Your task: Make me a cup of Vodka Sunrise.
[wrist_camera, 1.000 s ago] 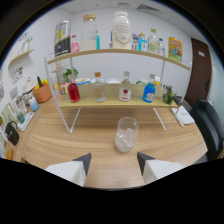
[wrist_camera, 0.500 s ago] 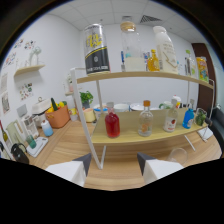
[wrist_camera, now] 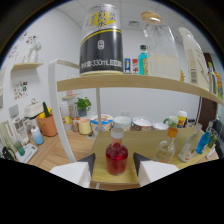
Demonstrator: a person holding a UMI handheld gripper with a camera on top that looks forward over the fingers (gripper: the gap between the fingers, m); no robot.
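1. Closer now than half a second ago, the tool has come right up to the lower shelf, and the red syrup bottle, which stood beyond the fingers before, now stands between them.
2. That bottle rests upright on the shelf, its pale cap on top and red liquid filling its rounded body.
3. Both fingers flank it with a gap at each side, so the tool is released, not pressing on it.
4. Just beside the red bottle, a clear bottle with an orange cap stands on the same shelf, with a blue bottle further along.
5. Behind them sit several bowls and a small potted plant.
6. On the upper shelf, a black and yellow can stands next to a tall clear jar.
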